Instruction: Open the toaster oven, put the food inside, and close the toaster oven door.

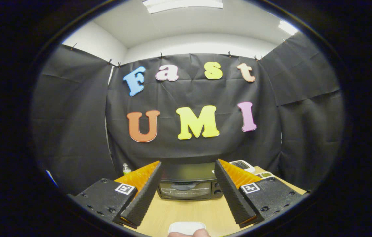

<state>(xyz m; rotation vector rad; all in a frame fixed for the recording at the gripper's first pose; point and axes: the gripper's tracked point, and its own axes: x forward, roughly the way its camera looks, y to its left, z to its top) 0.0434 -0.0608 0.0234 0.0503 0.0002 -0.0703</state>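
A black toaster oven (189,184) stands at the far side of the wooden table (192,212), beyond my fingers, with its glass door shut and two knobs on its right side. My gripper (189,171) is open, raised above the table, with nothing between its fingers. A white plate (186,227) lies on the near table edge below the fingers, and something pale and rounded (189,233) shows at its near rim; I cannot tell what it is.
A small clear bottle (126,169) stands left of the oven near the cloth wall. A white device (243,165) and a small flat item (264,174) lie right of the oven. Black cloth walls close in the table at the back and sides.
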